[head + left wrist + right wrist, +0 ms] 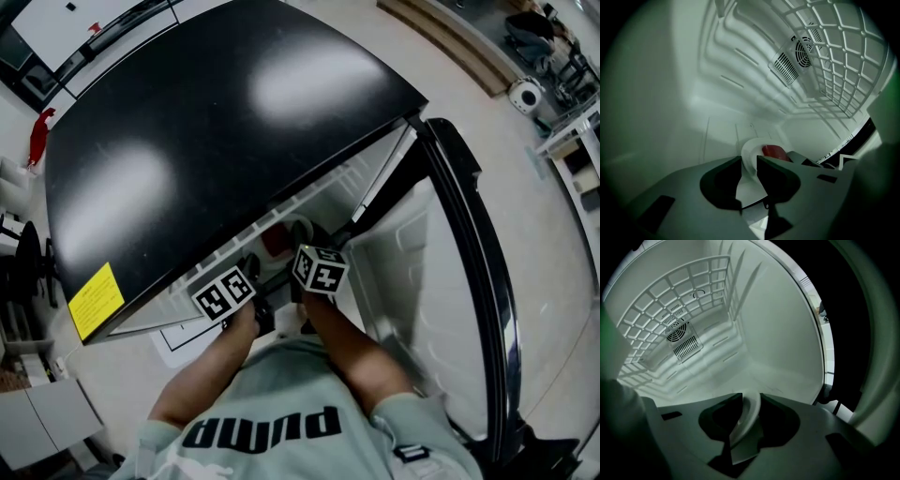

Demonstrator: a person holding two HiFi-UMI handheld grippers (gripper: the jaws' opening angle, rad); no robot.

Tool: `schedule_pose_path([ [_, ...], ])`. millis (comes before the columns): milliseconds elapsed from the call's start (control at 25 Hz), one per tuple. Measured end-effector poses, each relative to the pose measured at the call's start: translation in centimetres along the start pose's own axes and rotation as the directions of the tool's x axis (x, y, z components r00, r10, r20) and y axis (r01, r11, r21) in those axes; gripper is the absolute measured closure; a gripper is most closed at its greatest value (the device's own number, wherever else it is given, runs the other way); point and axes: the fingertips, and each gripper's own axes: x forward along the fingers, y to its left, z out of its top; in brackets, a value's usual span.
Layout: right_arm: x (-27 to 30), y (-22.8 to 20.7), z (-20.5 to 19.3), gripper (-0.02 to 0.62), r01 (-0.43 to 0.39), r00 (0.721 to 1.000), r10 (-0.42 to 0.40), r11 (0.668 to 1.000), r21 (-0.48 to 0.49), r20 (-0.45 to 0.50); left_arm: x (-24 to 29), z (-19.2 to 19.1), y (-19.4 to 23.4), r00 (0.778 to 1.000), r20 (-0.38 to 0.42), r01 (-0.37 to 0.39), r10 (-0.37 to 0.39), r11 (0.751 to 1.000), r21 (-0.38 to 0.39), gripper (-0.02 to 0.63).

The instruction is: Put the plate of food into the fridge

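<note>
From where I am standing, the person is leaning over a small black fridge (234, 122) sitting on the floor (553, 234), its door (469, 244) swinging wide open to the person's right. A yellow label (96, 300) is showing on the fridge's near left corner. Both forearms are reaching into the opening, each hand carrying a gripper topped by a cube with square markers.

The left gripper (251, 270) is clamping its jaws on the near rim of a white plate (300, 228). In the left gripper view, the left gripper (749, 161) is showing only a thin slot between its jaws, and the plate's (751, 150) edge is filling it. The red food (774, 151) is sitting on the plate just beyond the jaws.

The right gripper (314, 242) is gripping the same plate on the person's right side. In its own view, the right gripper (751, 399) is pinching the curved white rim of the plate (749, 416) between its jaws.

The plate is being held inside the fridge's white compartment, low near its floor; I cannot tell whether it is resting on that floor. On the back wall a round fan grille (794, 58) is facing the grippers, and a white wire shelf (834, 56) is running across beside it.
</note>
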Motion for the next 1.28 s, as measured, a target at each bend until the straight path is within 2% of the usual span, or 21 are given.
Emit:
schedule_pose_path([
  [80, 0.0, 0.2, -0.2, 0.511, -0.011, 1.000, 0.010, 1.000, -0.019, -0.015, 0.0, 0.5, 0.0, 1.000, 0.018, -0.004, 0.004, 1.000, -0.008, 0.503],
  [160, -0.2, 0.4, -0.3, 0.483, -0.020, 0.999, 0.019, 0.999, -0.037, -0.030, 0.1, 0.8, 0.0, 0.999, 0.030, -0.011, 0.011, 1.000, -0.010, 0.503],
  [320, -0.5, 0.8, -0.6, 0.457, -0.036, 0.998, 0.031, 0.995, -0.091, -0.052, 0.3, 1.3, 0.3, 0.998, 0.050, -0.046, 0.045, 0.999, 0.015, 0.503],
  [760, -1.4, 0.4, -1.0, 0.445, 0.024, 0.997, -0.038, 0.984, -0.176, -0.073, 0.1, 2.8, 0.4, 0.991, 0.114, -0.087, 0.075, 0.991, 0.106, 0.503],
  [920, -1.8, -0.3, -1.0, 0.442, 0.079, 0.993, -0.096, 0.971, -0.225, -0.065, -0.3, 2.7, -0.1, 0.991, 0.120, -0.075, 0.059, 0.988, 0.137, 0.503],
  [1080, -2.3, -0.5, -1.1, 0.442, 0.093, 0.993, -0.108, 0.965, -0.244, -0.048, -1.0, 1.9, -0.8, 0.993, 0.111, -0.053, 0.033, 0.983, 0.175, 0.503],
  [1280, -3.9, 0.0, -0.6, 0.442, 0.096, 0.994, -0.105, 0.942, -0.321, -0.010, -1.9, 0.7, -1.9, 0.995, 0.098, -0.012, -0.012, 0.972, 0.236, 0.503],
])
